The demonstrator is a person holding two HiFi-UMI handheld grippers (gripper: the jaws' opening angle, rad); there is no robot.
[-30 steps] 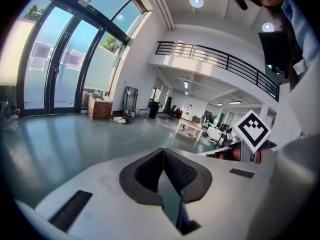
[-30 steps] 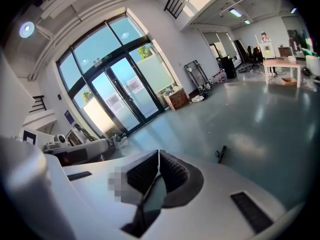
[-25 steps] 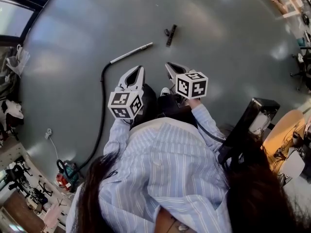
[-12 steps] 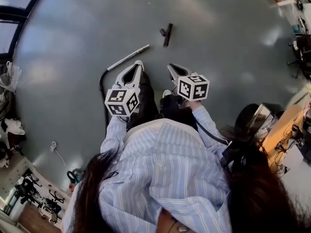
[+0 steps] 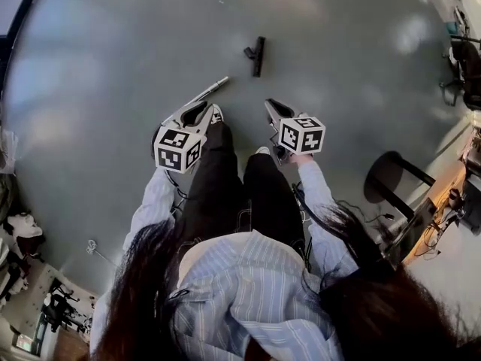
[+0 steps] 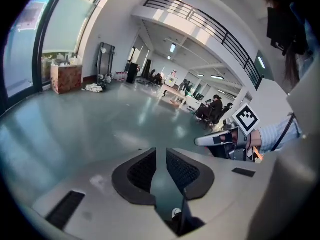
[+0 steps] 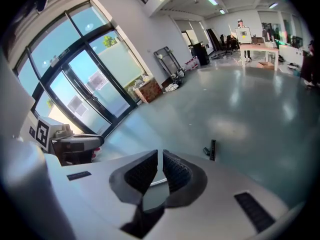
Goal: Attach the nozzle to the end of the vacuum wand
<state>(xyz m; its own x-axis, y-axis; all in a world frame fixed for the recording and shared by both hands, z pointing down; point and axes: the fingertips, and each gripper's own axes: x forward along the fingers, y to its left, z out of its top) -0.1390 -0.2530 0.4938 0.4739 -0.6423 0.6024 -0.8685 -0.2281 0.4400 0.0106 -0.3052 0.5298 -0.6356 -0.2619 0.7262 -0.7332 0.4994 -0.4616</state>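
Observation:
The black nozzle [image 5: 256, 55] lies on the grey floor, ahead of both grippers and apart from them. The silver vacuum wand [image 5: 211, 88] lies slantwise with its black hose [image 5: 156, 135] running back under my left gripper [image 5: 211, 110]. That gripper hovers over the wand's near part; its jaws have just been opening, a narrow gap shows between the pads [image 6: 144, 169], and nothing is in it. My right gripper [image 5: 270, 105] is shut and empty. In the right gripper view [image 7: 160, 155] the nozzle [image 7: 212, 149] lies ahead to the right, and a sliver of wand [image 7: 159, 182] shows behind the jaws.
The person's legs in black trousers [image 5: 225, 179] stand between the grippers. A black stool [image 5: 391, 175] and cables lie to the right. A cardboard box [image 6: 65, 78] sits by the window wall, and desks with seated people [image 6: 216, 105] are far off.
Both grippers have sunk toward the floor and moved forward. The left one has come over the wand's near end. The head view has tilted, so the legs now show.

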